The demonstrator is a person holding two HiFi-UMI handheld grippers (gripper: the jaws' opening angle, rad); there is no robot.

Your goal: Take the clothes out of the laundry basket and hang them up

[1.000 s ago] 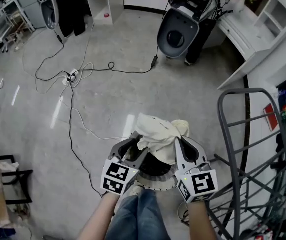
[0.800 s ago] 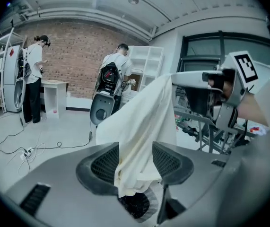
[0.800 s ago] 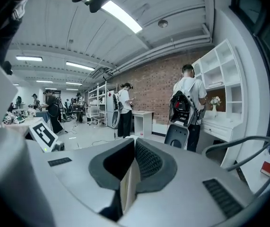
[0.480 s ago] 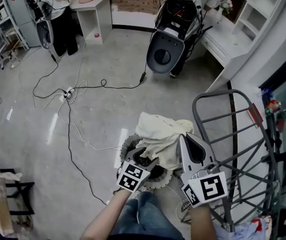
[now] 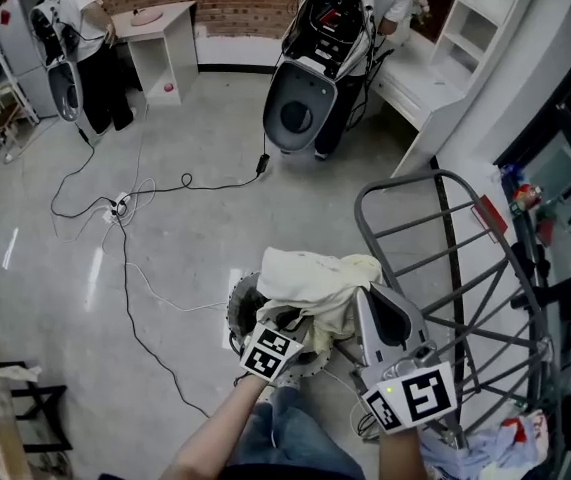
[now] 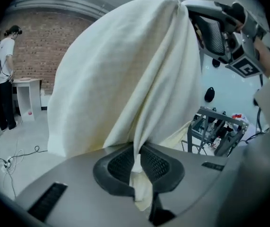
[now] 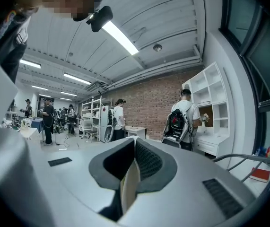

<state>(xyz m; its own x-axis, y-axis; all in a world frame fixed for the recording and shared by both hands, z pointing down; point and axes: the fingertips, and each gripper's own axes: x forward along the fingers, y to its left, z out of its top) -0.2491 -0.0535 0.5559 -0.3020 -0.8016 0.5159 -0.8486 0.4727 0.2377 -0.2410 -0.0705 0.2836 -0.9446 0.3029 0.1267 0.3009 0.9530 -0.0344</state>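
A cream garment [image 5: 310, 278] hangs bunched between both grippers above the round laundry basket [image 5: 237, 313]. My left gripper [image 5: 293, 320] has just been closing, and its pads now pinch a fold of the cream garment [image 6: 125, 79], which drapes up over the whole left gripper view. My right gripper [image 5: 367, 296] is shut on a thin edge of the same cloth [image 7: 129, 181]; it also shows high at the right, the right gripper [image 6: 222, 30], holding the garment's top. The grey drying rack [image 5: 445, 268] stands just right of both grippers.
Black cables [image 5: 125, 258] and a power strip [image 5: 117, 206] lie on the floor to the left. A person with a black backpack [image 5: 330, 18] stands by white shelves [image 5: 455, 48] at the back. Coloured clothes [image 5: 475, 448] lie at the rack's foot.
Both grippers have carried the garment up and toward the rack. The left jaws, open around the cloth earlier, have shut on it. The rack now fills more of the right side.
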